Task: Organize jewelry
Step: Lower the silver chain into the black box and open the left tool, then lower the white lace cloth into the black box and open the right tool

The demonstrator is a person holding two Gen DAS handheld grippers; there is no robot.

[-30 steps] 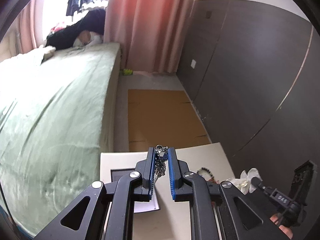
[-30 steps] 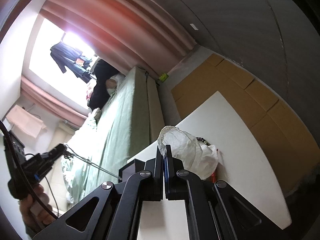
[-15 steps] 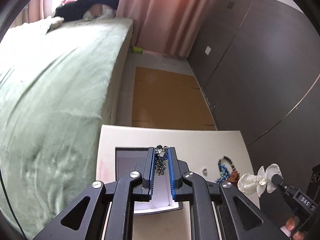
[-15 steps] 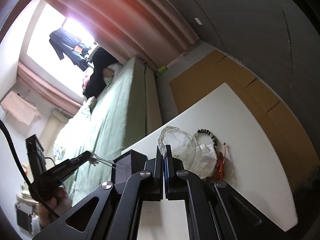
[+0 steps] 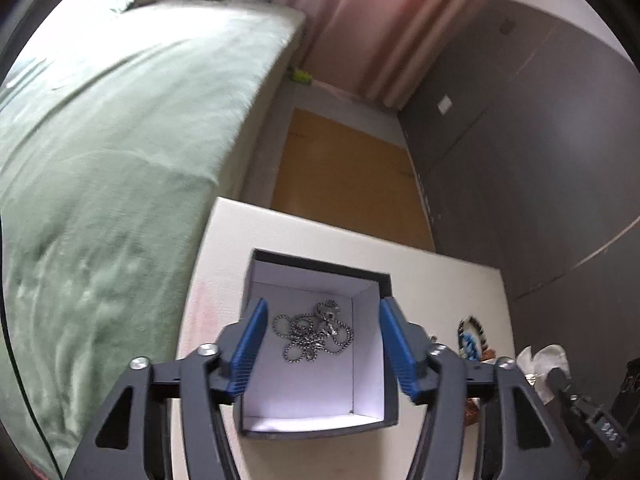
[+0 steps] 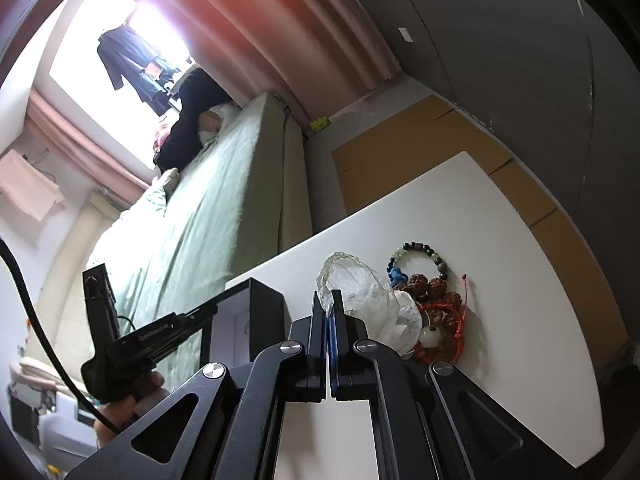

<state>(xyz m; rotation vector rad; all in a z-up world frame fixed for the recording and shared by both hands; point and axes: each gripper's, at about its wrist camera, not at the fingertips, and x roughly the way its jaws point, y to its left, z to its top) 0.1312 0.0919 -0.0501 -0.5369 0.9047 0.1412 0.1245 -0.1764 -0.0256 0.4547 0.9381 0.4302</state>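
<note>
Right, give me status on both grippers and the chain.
Left gripper jaws opening, nothing between them. Silver ball chain lies in the black box. Right gripper shut on white sheer flower piece. Nothing in the way.
</note>
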